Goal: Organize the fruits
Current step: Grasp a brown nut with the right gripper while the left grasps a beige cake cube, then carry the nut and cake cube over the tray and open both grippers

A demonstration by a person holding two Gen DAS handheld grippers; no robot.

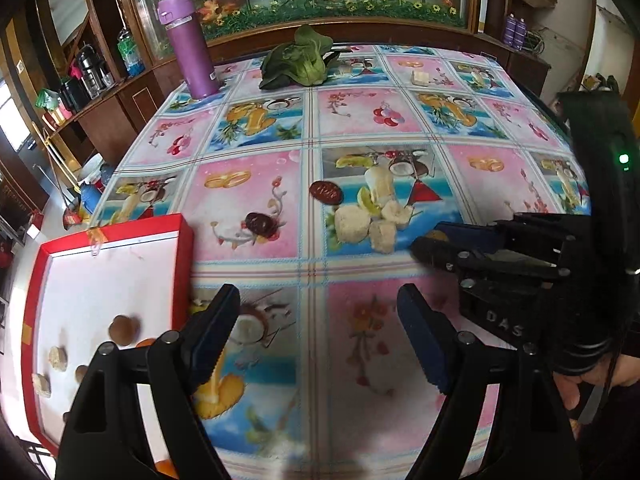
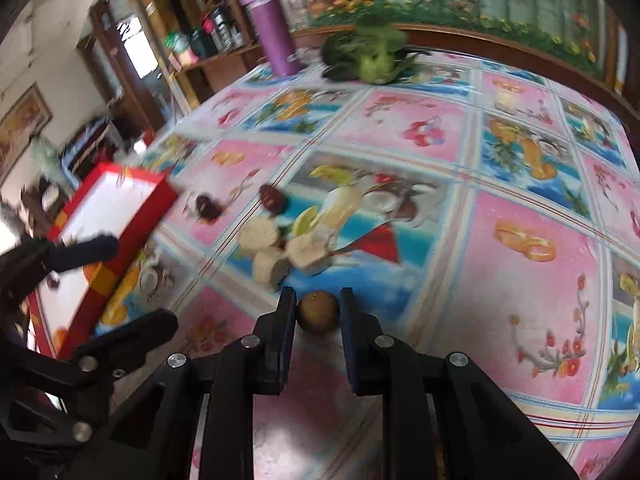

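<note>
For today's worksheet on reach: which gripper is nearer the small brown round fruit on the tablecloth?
Right. The right gripper brackets the brown fruit between its fingers; the left gripper hovers open beside the red box.

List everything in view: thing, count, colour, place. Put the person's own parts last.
round fruit: one, brown, between the right gripper's fingers
banana pieces: about four, pale, loose at mid-table
dates: two, dark red-brown, on the cloth beyond the tray
tray: one, red rim and white floor, at the table's left edge
fruit in tray: a few brown and pale pieces, exact count unclear
leafy vegetable: one, green, far side of table
bottle: one, purple, far left corner
tablecloth: one, pink and blue fruit print
left gripper: black, open, empty
right gripper: black, closed on the round fruit
hand: partly visible behind the right gripper
</note>
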